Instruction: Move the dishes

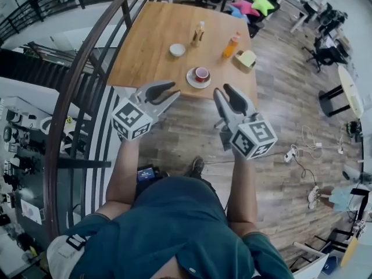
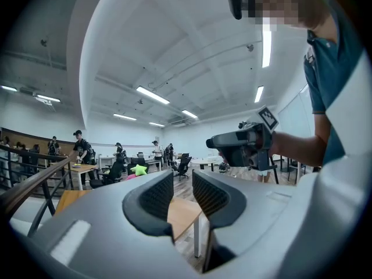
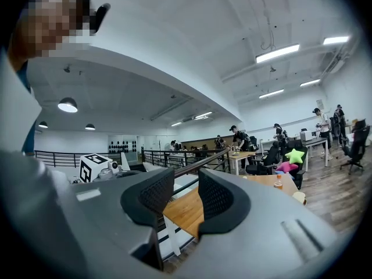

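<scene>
Well out on the wooden tabletop point(image 1: 151, 39), the dishes are sitting on their own: a white saucer point(image 1: 192, 81) is carrying a red cup point(image 1: 201, 73) close to the edge nearest the person, and a small white bowl point(image 1: 177, 50) is resting farther in, up and to the left of the saucer and apart from it. Beyond them a pale bottle point(image 1: 198, 34) and an orange bottle point(image 1: 231, 45) are standing upright, and a yellowish object point(image 1: 246, 58) is lying by the tabletop's right edge. Nearer the person, the left gripper point(image 1: 168, 92) and the right gripper point(image 1: 222, 90) are hovering side by side by that near edge, both pointing toward the dishes and touching none of them. The left fingers point(image 2: 152, 199) are standing slightly apart with nothing between them, only the tabletop's corner showing through the gap. The right fingers point(image 3: 218, 199) are likewise released, parted by a narrow gap and gripping nothing. A person in a teal shirt point(image 1: 174, 225) is holding both tools with arms stretched forward over the plank floor point(image 1: 279, 97). A dark metal railing point(image 1: 75, 86) is curving past on the person's left. Past the far end of the tabletop, a green star cushion point(image 1: 261, 3) and a pink one point(image 1: 245, 7) are lying on dark chairs, and other people are working at desks in the background.
</scene>
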The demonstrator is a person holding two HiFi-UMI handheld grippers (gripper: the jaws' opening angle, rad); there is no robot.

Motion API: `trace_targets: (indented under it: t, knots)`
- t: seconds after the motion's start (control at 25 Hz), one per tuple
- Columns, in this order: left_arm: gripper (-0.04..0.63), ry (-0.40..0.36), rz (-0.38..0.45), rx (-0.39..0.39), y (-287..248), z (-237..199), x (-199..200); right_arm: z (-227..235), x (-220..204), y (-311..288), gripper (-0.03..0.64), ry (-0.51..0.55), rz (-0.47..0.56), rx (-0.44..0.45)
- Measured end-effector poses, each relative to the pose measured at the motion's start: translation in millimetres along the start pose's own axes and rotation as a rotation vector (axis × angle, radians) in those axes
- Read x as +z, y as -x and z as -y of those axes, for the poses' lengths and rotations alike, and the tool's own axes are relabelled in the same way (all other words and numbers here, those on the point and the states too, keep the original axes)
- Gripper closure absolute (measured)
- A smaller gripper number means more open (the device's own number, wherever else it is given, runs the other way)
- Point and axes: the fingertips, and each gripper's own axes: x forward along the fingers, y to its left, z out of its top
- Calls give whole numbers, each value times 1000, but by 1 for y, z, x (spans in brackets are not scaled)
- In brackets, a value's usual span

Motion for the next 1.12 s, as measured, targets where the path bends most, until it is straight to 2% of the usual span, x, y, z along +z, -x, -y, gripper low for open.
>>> trace_targets:
  t: [0.36, 1.12]
  knots:
    - [494, 3, -37, 102, -25, -25, -6, 40, 0, -35, 503, -28, -6, 103]
    - [494, 21, -103, 249, -114, -37, -23, 147, -3, -65, 503, -74, -22, 258]
